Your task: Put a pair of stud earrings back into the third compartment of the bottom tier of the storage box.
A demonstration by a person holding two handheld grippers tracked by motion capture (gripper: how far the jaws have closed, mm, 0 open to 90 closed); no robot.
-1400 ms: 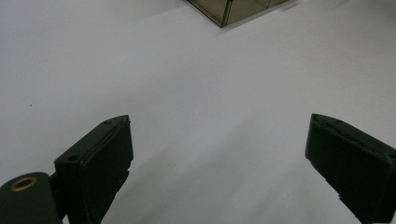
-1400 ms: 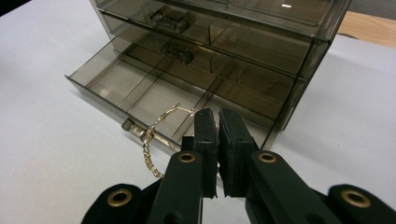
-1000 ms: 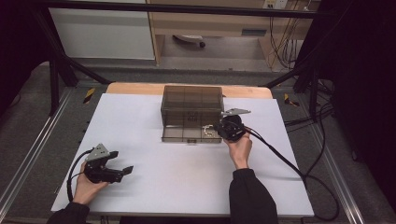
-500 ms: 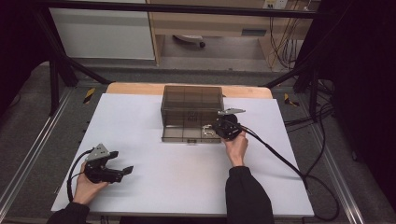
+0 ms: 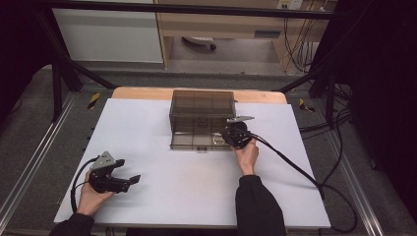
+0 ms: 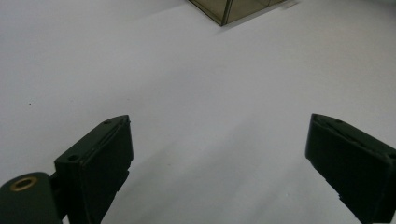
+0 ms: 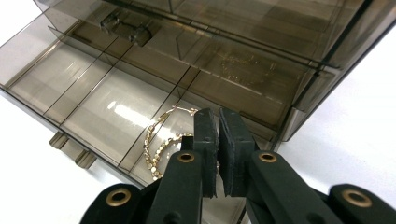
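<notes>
A smoky clear drawer box (image 5: 201, 110) stands at the table's far middle, its bottom drawer (image 5: 194, 142) pulled out toward me. My right gripper (image 5: 230, 138) is over the drawer's right end. In the right gripper view the gripper (image 7: 218, 114) is shut, with only a thin slit between its pads. A gold hoop earring (image 7: 161, 140) hangs at the left pad over a drawer compartment (image 7: 112, 116); the hoop runs behind that pad. My left gripper (image 5: 130, 181) rests open on the table's near left (image 6: 217, 158), holding nothing.
The white table top (image 5: 162, 162) spreads between the two hands. The box's corner (image 6: 233, 7) is far ahead of the left gripper. A black cable (image 5: 295, 167) trails right from the right gripper. Dark frame posts and floor cables surround the table.
The right gripper has moved slightly left and toward me, from beside the box to over the open drawer's right end. The left gripper has stayed still.
</notes>
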